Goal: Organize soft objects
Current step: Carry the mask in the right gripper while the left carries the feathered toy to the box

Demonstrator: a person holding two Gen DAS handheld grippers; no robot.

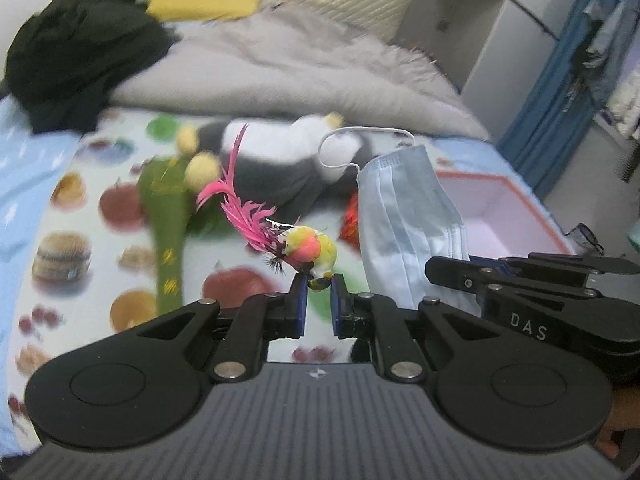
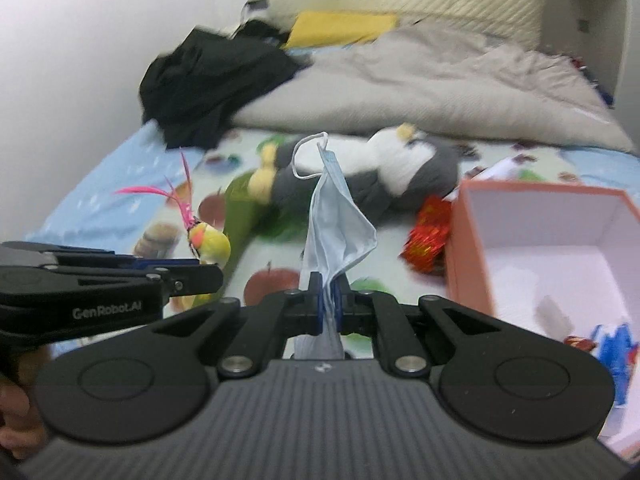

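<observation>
My left gripper [image 1: 319,284] is shut on the lower end of a small yellow and pink toy bird [image 1: 308,246] with long pink tail feathers, held above the bed. The right wrist view shows the bird [image 2: 210,242] at the tip of the left gripper [image 2: 212,270]. My right gripper [image 2: 325,284] is shut on a light blue face mask [image 2: 340,220], which stands up from the pads with its white ear loop on top. In the left wrist view the mask [image 1: 404,216] hangs just right of the bird, with the right gripper [image 1: 434,270] below it.
An open orange box [image 2: 464,240] with a white inside stands on the right and holds a few small items. On the fruit-print sheet [image 1: 120,248] lie a grey and white penguin plush [image 2: 400,172], a green cloth item [image 1: 168,208] and a red shiny bundle [image 2: 430,232]. A grey blanket [image 2: 440,88] and black clothes [image 2: 208,80] lie behind.
</observation>
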